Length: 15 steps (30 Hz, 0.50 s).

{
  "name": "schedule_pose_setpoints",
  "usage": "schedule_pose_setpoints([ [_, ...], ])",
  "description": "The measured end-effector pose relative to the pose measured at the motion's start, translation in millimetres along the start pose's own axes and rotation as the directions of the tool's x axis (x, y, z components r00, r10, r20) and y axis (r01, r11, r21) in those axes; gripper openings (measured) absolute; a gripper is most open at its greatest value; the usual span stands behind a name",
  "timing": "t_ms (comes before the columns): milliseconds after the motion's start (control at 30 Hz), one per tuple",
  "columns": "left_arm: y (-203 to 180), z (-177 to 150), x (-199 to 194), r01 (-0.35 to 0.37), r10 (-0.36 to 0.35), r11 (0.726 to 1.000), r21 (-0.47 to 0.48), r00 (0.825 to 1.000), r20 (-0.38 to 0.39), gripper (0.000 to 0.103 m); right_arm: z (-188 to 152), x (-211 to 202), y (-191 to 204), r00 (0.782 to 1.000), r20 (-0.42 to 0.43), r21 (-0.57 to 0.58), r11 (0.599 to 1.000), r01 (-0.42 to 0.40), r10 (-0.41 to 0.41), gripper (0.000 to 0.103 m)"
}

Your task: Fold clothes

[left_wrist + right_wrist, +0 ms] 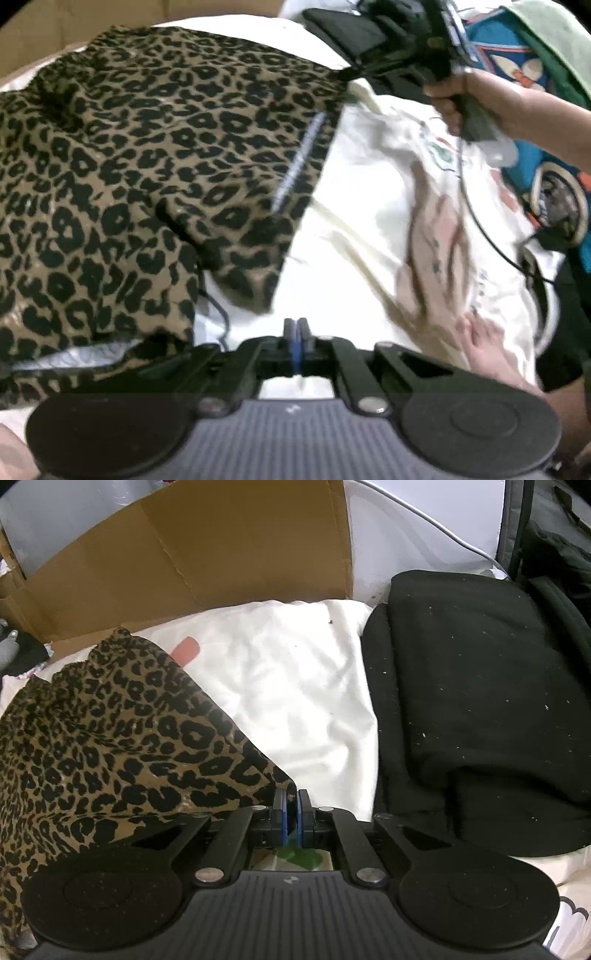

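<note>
White bedding; both fingers pinched.

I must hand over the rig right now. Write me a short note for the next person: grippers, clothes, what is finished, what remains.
Left gripper: jaws shut, nothing visible between them; the leopard-print garment lies beside it.
Right gripper: jaws shut on a corner of the leopard-print garment, holding it lifted off the white sheet.
Leopard-print garment: spread loosely and creased, not yet folded.
Black garment: already folded, lying on the sheet to the right.
White printed garment: lies unfolded below the right gripper.
Left to do: fold the leopard piece, then probably the white one.
</note>
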<state>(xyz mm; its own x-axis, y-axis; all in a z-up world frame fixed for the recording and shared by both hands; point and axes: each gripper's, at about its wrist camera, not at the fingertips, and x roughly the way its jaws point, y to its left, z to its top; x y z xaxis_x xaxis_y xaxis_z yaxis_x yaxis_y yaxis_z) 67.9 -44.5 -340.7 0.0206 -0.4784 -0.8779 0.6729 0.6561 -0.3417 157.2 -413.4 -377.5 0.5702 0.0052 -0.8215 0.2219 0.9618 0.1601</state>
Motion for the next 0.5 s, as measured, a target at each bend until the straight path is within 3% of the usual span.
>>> schedule_pose_setpoints([
  [67,8,-3,-9,0.014,-0.014,0.999,-0.039,1.000,0.017,0.004,2,0,1,1.000,0.001,-0.010,1.000,0.006,-0.006,0.003],
  [233,34,-8,-30,-0.020,0.032,0.987,-0.159,0.997,0.071,0.010,7,-3,0,0.998,0.004,-0.008,0.998,0.060,-0.060,0.006],
  [367,55,-11,-43,-0.055,0.086,0.965,-0.256,0.990,0.113,0.035,9,-18,0,0.995,0.036,0.003,0.996,0.088,-0.088,0.010],
  [500,76,-14,-57,-0.084,0.145,0.932,-0.353,0.978,0.149,0.036,8,-35,4,0.996,0.061,0.012,0.998,0.059,-0.060,0.010],
])
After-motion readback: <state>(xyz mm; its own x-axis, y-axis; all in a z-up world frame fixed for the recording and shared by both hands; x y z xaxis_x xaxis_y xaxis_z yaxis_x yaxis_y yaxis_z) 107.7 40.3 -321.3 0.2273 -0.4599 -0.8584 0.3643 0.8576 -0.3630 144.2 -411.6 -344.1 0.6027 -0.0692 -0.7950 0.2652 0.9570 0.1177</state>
